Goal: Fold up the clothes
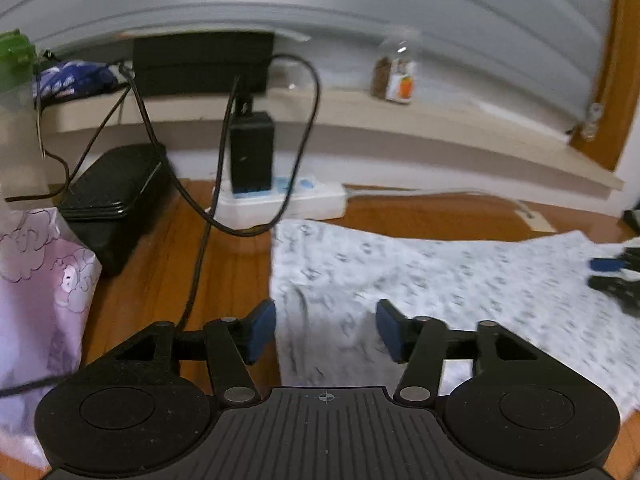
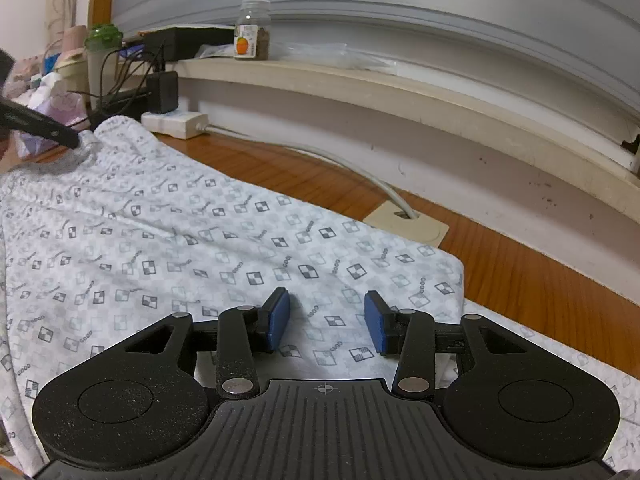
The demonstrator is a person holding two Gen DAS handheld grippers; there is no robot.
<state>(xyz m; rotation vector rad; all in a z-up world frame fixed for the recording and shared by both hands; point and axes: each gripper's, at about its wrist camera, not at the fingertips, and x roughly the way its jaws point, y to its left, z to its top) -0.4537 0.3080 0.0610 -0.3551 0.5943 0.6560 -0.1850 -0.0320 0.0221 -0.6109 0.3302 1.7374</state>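
My right gripper [image 2: 326, 322] hovers over the patterned garment [image 2: 192, 240], jaws part-way apart, nothing between them. The garment lies spread flat on the wooden floor [image 2: 520, 280]. My left gripper [image 1: 326, 330] sits at its left edge, jaws partly apart and empty, view blurred. Beyond: a loose black cable [image 1: 200, 248] and a white power strip [image 1: 280, 200]. Risk, in my judgement: pinching one layer only, or snagging that cable during the fold.
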